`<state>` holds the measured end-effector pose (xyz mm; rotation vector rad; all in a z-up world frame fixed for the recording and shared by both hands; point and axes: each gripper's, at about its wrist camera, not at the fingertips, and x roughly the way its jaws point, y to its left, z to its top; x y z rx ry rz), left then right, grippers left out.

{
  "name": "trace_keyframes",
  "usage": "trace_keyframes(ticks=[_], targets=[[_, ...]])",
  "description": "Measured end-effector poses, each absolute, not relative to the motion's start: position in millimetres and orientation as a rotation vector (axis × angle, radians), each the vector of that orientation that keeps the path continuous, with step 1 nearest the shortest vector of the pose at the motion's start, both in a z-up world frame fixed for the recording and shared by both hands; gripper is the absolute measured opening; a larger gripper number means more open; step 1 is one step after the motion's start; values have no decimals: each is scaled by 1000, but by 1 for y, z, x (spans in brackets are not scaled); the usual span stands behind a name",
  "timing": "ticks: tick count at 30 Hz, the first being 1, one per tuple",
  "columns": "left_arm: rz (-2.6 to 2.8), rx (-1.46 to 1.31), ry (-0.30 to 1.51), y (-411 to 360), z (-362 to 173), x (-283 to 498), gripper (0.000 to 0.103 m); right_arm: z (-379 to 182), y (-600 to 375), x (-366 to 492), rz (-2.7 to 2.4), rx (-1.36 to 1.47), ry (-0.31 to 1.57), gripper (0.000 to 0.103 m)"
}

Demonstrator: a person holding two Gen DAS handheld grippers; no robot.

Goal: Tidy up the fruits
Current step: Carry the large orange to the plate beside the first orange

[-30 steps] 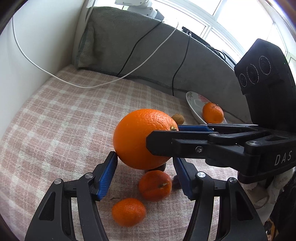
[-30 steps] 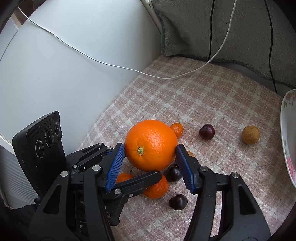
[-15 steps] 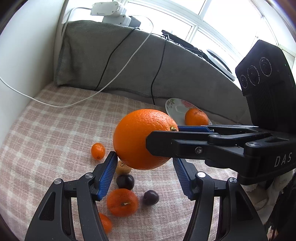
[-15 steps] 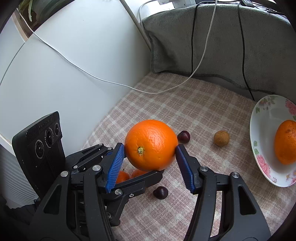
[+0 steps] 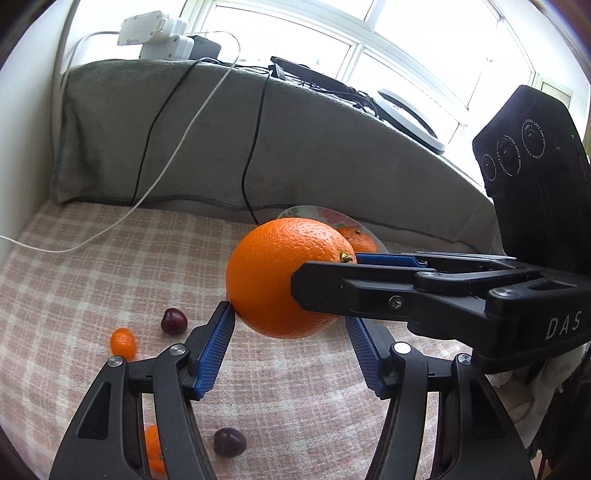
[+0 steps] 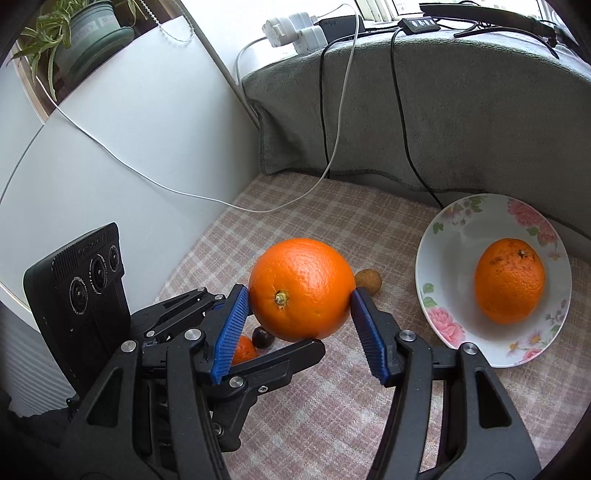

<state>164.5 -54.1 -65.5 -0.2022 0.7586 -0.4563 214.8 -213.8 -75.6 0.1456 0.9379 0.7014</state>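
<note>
A large orange (image 6: pixel 301 290) is clamped between the blue pads of my right gripper (image 6: pixel 297 301) and held in the air above the checked cloth. In the left wrist view the same orange (image 5: pixel 271 280) hangs in front of my left gripper (image 5: pixel 290 334), whose jaws stand apart around it; the right gripper's finger (image 5: pixel 369 291) crosses in front. A flowered white plate (image 6: pixel 447 254) lies at the right and holds another orange (image 6: pixel 509 280). Small fruits lie on the cloth: two dark cherries (image 5: pixel 173 321) (image 5: pixel 229 442), a kumquat (image 5: pixel 123 341), a brown longan (image 6: pixel 369 281).
A grey towel-covered ledge (image 5: pixel 295 147) runs along the back with black and white cables hanging down it. A white wall panel (image 6: pixel 129 147) closes the left side. A mandarin (image 5: pixel 154 452) lies under my left gripper. A potted plant (image 6: pixel 85 33) stands up on the shelf.
Both grippers have risen and moved toward the plate together, the orange still held. The small fruits on the cloth have dropped lower and farther back in view.
</note>
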Motion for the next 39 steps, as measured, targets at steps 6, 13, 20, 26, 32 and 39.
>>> trace_keyframes(ticks=[6, 13, 20, 26, 32, 39], targets=[[-485, -191, 763, -76, -64, 180, 61, -75, -236, 220, 666, 164, 930, 61], [-508, -184, 776, -96, -68, 197, 61, -77, -255, 231, 633, 183, 930, 60], [-520, -197, 807, -107, -79, 211, 62, -87, -269, 244, 606, 199, 947, 60], [-520, -198, 829, -121, -86, 234, 63, -94, -276, 258, 586, 208, 960, 60], [-514, -186, 844, -130, -92, 245, 63, -97, -283, 268, 568, 221, 969, 60], [-499, -173, 870, -132, -100, 249, 63, -104, -284, 273, 556, 230, 984, 60]])
